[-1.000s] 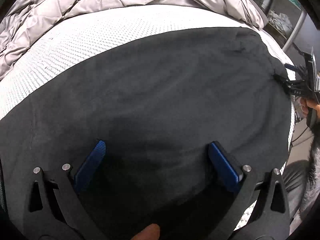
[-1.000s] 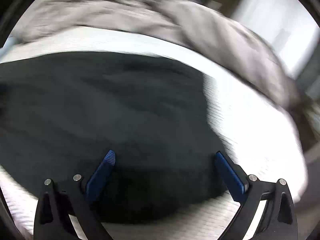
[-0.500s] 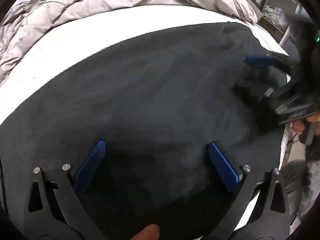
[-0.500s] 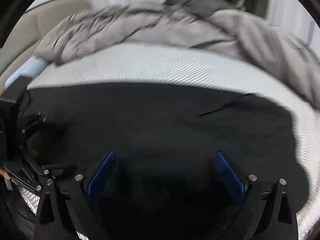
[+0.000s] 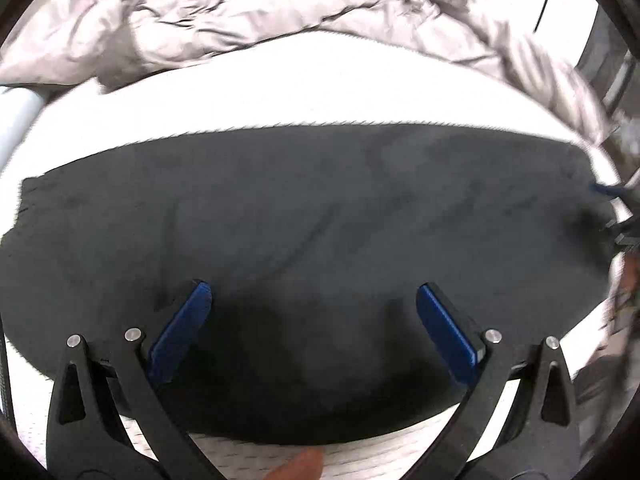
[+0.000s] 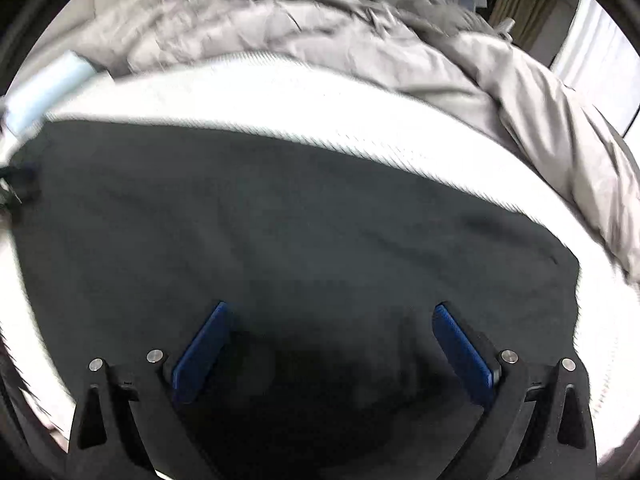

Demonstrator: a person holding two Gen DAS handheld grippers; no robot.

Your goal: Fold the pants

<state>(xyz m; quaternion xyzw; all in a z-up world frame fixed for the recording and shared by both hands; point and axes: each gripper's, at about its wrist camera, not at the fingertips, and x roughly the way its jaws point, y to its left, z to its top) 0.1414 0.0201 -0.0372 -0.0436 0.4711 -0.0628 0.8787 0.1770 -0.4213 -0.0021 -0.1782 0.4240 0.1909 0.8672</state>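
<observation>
We hold both sets of jaws spread wide above the black pants (image 5: 320, 216), which lie flat on the bed (image 5: 304, 92) beneath and ahead of the left gripper (image 5: 314, 300) and right gripper (image 6: 332, 320). Their near edge sits hidden behind our right jaws; motion blur smears the far corners.

A white mattress (image 5: 304, 92) fills the bed. A crumpled grey duvet (image 5: 224, 12) lies along its far side. A pale blue roll (image 6: 44, 88) sits at the left edge.
</observation>
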